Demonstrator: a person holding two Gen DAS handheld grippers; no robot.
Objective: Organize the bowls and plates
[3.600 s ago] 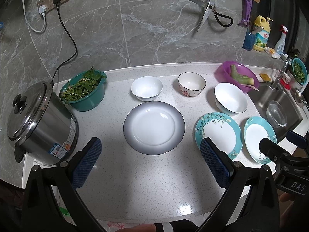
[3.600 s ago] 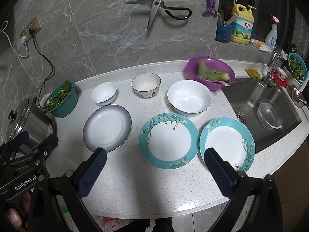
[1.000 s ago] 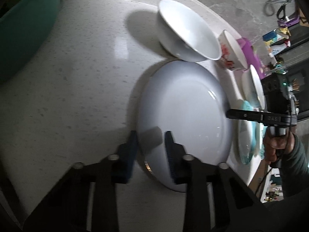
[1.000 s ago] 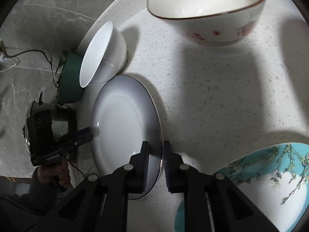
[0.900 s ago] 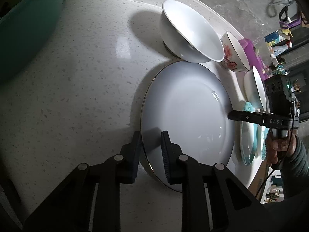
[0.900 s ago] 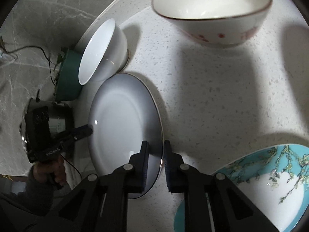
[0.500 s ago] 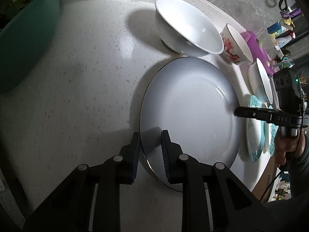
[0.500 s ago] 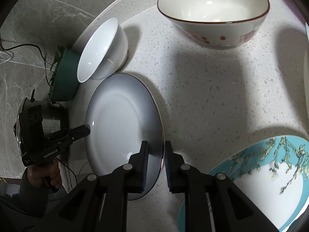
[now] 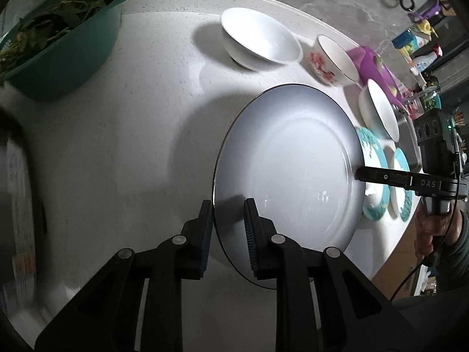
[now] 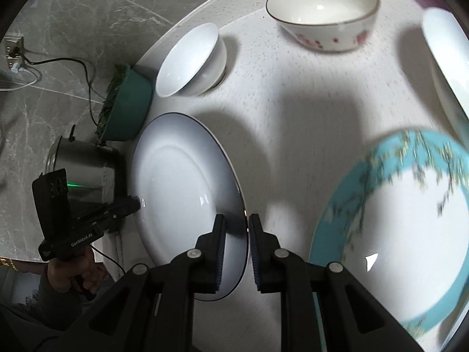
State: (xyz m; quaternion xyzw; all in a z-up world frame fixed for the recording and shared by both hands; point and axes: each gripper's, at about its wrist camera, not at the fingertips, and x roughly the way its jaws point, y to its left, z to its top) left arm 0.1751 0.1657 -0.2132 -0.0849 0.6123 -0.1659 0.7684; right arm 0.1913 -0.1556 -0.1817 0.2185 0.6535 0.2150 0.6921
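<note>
A grey-rimmed white plate (image 9: 293, 158) (image 10: 181, 193) is held off the counter between both grippers. My left gripper (image 9: 227, 208) is shut on its left rim. My right gripper (image 10: 236, 224) is shut on its right rim. A teal floral plate (image 10: 395, 234) lies just right of it, seen small in the left wrist view (image 9: 370, 158), with a second teal plate (image 9: 403, 182) beyond. A small white bowl (image 9: 261, 42) (image 10: 190, 61), a red-flowered bowl (image 9: 331, 58) (image 10: 322, 14) and a wide white bowl (image 9: 378, 108) (image 10: 445, 55) stand behind.
A teal basin of greens (image 9: 55, 38) (image 10: 126, 105) and a steel cooker (image 10: 82, 161) stand at the left. A purple basin (image 9: 372, 61) sits at the back right. The counter's front edge (image 9: 381, 264) curves close by.
The grey-rimmed plate has lifted off the counter and shifted right toward the teal floral plate, carried by both grippers.
</note>
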